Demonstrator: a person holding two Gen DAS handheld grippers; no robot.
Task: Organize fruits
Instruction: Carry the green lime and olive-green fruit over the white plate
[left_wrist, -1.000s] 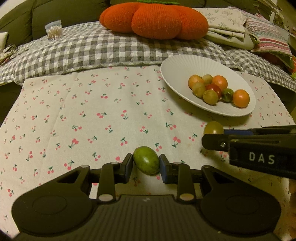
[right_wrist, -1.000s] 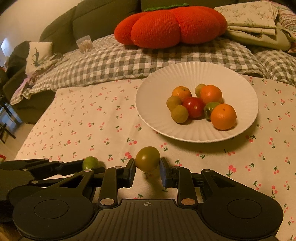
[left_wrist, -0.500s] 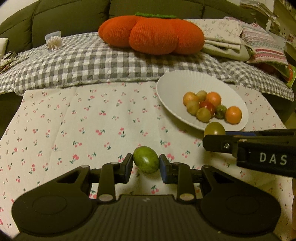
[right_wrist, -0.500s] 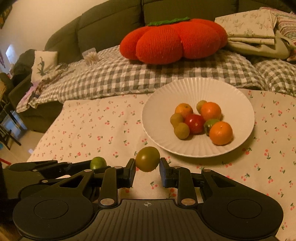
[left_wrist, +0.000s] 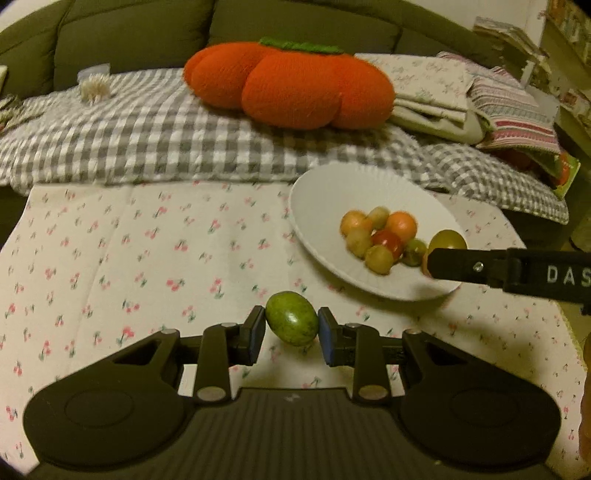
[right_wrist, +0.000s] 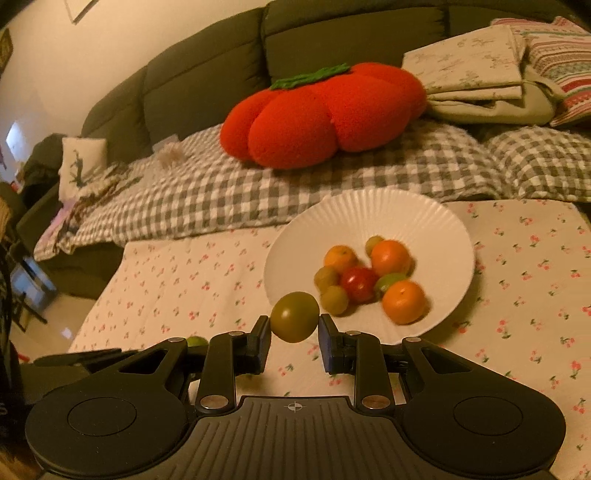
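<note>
Both hand-held grippers tilted downward, gripping fruit

A plate (right_wrist: 417, 214) sits on the surface (right_wrist: 177, 280) toward its far right part, with a cluster of small fruits (right_wrist: 364, 280) in it. Behind the surface runs a blanket (right_wrist: 207, 199), and on it rests a big cushion (right_wrist: 325, 114), with folded cloths (right_wrist: 476, 62) to its right and a sofa back (right_wrist: 207, 74) behind. Nearer the camera, each hand-held gripper carries a fruit above the surface: the left hand-held gripper (left_wrist: 291, 328) an oval fruit (left_wrist: 291, 323), and to its right the right hand-held gripper (right_wrist: 294, 326) a round fruit (right_wrist: 294, 320) at the plate's near edge.
</note>
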